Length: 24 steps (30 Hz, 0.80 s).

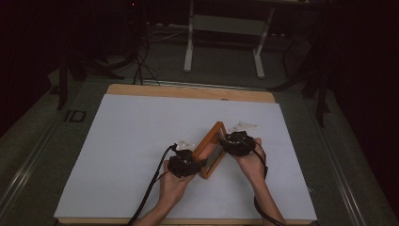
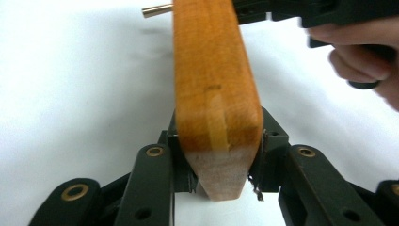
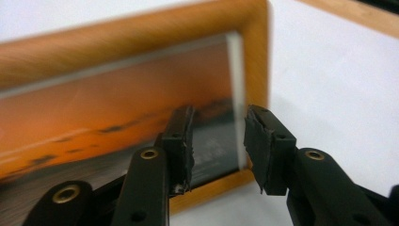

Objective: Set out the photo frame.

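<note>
An orange wooden picture frame (image 1: 211,146) stands on its long edge on the white sheet (image 1: 136,141), running from near left to far right. In the right gripper view its glass (image 3: 117,113) covers an orange sunset picture. My left gripper (image 1: 197,163) is shut on the frame's near end (image 2: 216,94), one pad pressing on each face. A small brass pin (image 2: 157,10) juts from the frame's far left side. My right gripper (image 1: 222,143) is open at the far half of the glass side; its pads (image 3: 181,141) hover just before the glass with nothing between them.
The white sheet covers a wooden tabletop (image 1: 188,91). Beyond the table, a white metal stand (image 1: 226,28) and dark cables (image 1: 141,61) sit on the grey floor. Black cables trail from both grippers toward the table's near edge.
</note>
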Each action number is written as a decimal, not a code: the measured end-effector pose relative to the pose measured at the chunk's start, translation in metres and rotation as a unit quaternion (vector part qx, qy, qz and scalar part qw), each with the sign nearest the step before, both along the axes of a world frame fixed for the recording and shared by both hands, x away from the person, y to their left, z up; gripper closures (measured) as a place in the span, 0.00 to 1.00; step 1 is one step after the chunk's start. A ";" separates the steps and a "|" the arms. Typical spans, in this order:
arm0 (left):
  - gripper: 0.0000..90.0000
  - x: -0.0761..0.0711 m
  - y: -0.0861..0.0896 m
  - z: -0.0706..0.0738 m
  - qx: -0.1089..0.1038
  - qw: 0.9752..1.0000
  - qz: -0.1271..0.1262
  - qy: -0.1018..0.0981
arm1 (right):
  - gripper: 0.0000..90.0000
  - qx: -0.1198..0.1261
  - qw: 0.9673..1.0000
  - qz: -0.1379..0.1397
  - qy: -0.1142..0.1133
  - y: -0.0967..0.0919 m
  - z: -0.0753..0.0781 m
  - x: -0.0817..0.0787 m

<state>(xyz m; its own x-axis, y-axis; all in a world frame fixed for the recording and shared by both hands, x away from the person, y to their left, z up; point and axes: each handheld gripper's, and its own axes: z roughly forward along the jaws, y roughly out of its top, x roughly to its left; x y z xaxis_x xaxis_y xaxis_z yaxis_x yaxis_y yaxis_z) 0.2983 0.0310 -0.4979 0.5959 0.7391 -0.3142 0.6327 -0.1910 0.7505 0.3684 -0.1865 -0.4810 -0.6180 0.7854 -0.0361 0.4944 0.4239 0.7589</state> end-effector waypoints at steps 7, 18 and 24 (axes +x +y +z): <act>0.77 0.005 -0.005 0.009 0.040 0.998 -0.032 -0.026 | 0.66 0.005 1.000 0.023 -0.018 -0.006 0.014 -0.019; 0.77 0.019 0.004 0.032 0.075 0.994 -0.076 -0.023 | 0.65 -0.001 0.998 0.048 -0.036 -0.006 0.027 -0.029; 0.77 0.027 0.018 0.051 0.100 0.988 -0.114 -0.027 | 0.64 0.007 0.997 0.067 -0.045 -0.008 0.033 -0.032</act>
